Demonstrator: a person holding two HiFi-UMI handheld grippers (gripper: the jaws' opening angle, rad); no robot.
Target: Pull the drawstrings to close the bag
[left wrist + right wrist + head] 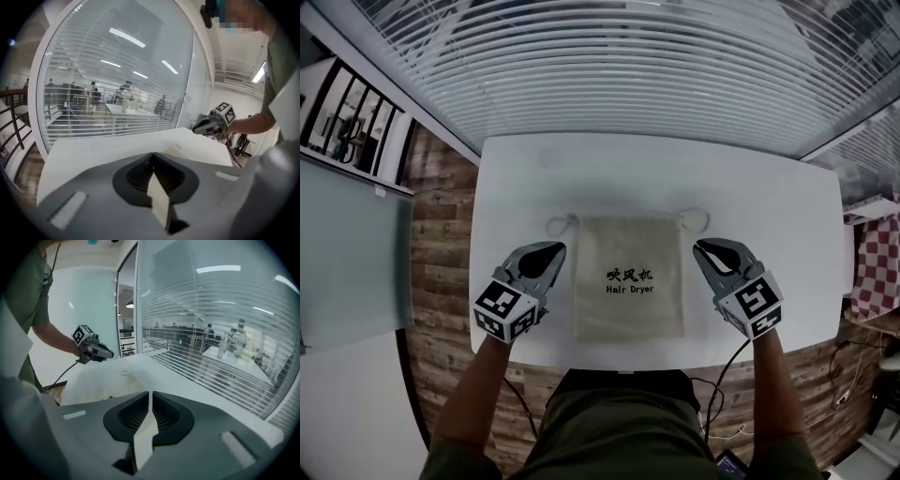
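Printed "Hair Dryer" under three characters too small to read, on the beige bag [628,277] lying flat at the near middle of the white table [525,169]. Faint drawstring loops [561,225] at its far corners. Flanked by left gripper [555,247] and right gripper [700,246], both pinched closed on nothing.

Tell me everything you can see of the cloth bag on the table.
The bag is a flat, beige, rectangular cloth pouch lying on the white table, near its front middle. Black characters and the words Hair Dryer are printed across its face. Its far edge lies straight and ungathered, with a drawstring loop at its left corner and another at its right. Only the table touches it; the left gripper and right gripper flank it, apart from it.
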